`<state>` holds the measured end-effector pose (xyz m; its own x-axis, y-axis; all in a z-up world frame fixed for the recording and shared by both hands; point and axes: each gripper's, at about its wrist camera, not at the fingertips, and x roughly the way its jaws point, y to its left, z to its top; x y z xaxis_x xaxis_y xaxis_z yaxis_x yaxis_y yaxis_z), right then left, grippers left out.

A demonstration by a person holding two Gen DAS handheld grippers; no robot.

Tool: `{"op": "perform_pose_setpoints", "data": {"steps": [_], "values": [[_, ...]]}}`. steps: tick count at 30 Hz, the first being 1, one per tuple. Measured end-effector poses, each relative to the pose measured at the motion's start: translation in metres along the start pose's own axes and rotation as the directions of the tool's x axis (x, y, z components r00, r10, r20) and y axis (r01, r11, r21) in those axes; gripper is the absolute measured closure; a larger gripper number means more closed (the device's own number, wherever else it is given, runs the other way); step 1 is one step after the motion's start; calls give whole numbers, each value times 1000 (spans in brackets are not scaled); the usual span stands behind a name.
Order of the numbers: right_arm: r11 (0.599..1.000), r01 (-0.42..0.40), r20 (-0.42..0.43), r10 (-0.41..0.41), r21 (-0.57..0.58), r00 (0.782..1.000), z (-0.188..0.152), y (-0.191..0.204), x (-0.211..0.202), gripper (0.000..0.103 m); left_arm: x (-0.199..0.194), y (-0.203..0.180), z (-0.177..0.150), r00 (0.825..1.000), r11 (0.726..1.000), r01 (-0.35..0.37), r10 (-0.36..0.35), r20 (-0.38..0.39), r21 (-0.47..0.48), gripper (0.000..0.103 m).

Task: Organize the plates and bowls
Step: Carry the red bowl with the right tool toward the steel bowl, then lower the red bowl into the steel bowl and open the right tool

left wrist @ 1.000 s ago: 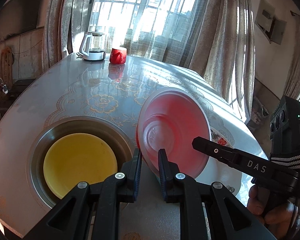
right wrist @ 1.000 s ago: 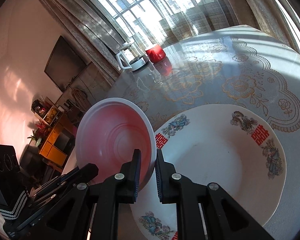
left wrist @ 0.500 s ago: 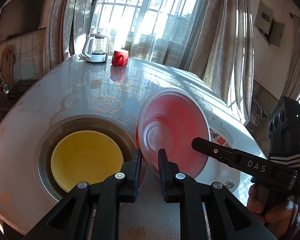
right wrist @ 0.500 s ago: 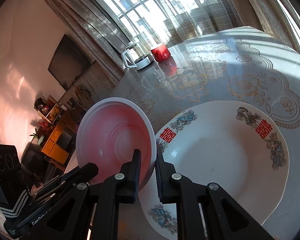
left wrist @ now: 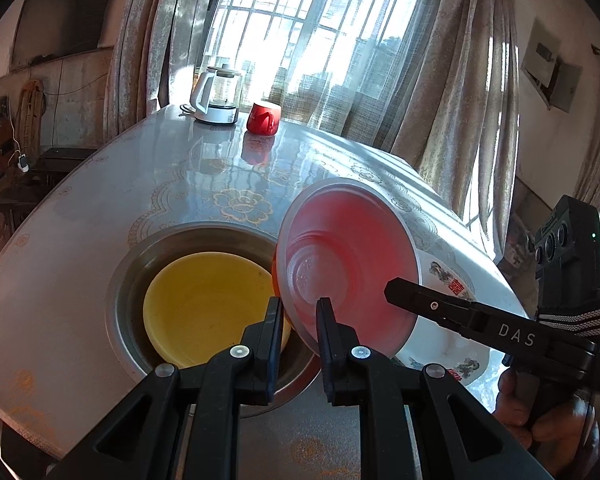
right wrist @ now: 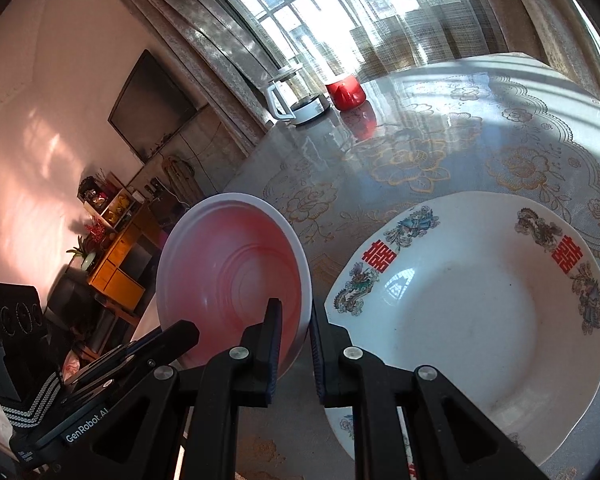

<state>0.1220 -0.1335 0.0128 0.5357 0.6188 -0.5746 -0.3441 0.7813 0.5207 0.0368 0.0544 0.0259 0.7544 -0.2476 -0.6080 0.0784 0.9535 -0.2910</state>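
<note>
A pink plastic bowl [left wrist: 348, 264] is held tilted in the air, gripped by both grippers. My left gripper [left wrist: 300, 320] is shut on its near rim. My right gripper [right wrist: 294, 320] is shut on the opposite rim of the pink bowl [right wrist: 228, 268]. A yellow plate [left wrist: 204, 304] lies inside a steel basin [left wrist: 140, 248] to the left, below the bowl. A white patterned plate [right wrist: 472, 312] lies on the table to the right, also in the left wrist view [left wrist: 452, 280]. The right gripper's body [left wrist: 500, 328] shows in the left wrist view.
A glass kettle [left wrist: 218, 96] and a red mug [left wrist: 265, 118] stand at the table's far edge by the curtained window. The table [left wrist: 100, 208] has a glossy floral cover. Shelves and furniture [right wrist: 112, 256] stand beyond the table's left side.
Both grippers have carried the pink bowl a little left, away from the white plate and toward the steel basin. The grips are unchanged.
</note>
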Motion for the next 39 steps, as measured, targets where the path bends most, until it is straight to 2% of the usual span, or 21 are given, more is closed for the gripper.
{"op": "perform_pose_setpoints", "data": {"steps": [11, 17, 29, 39], "values": [[996, -69, -45, 66, -59, 997, 6, 36, 26, 89, -27, 42, 3, 999, 994, -1, 6, 46, -108, 86], [993, -97, -83, 91, -65, 992, 6, 46, 39, 89, -30, 57, 1, 999, 989, -21, 27, 45, -145, 86], [996, -63, -163, 52, -59, 985, -5, 44, 68, 89, -11, 75, -8, 998, 979, -60, 56, -25, -197, 87], [997, -5, -172, -8, -79, 985, -10, 42, 75, 84, 7, 81, -14, 993, 974, -98, 81, -91, -204, 86]]}}
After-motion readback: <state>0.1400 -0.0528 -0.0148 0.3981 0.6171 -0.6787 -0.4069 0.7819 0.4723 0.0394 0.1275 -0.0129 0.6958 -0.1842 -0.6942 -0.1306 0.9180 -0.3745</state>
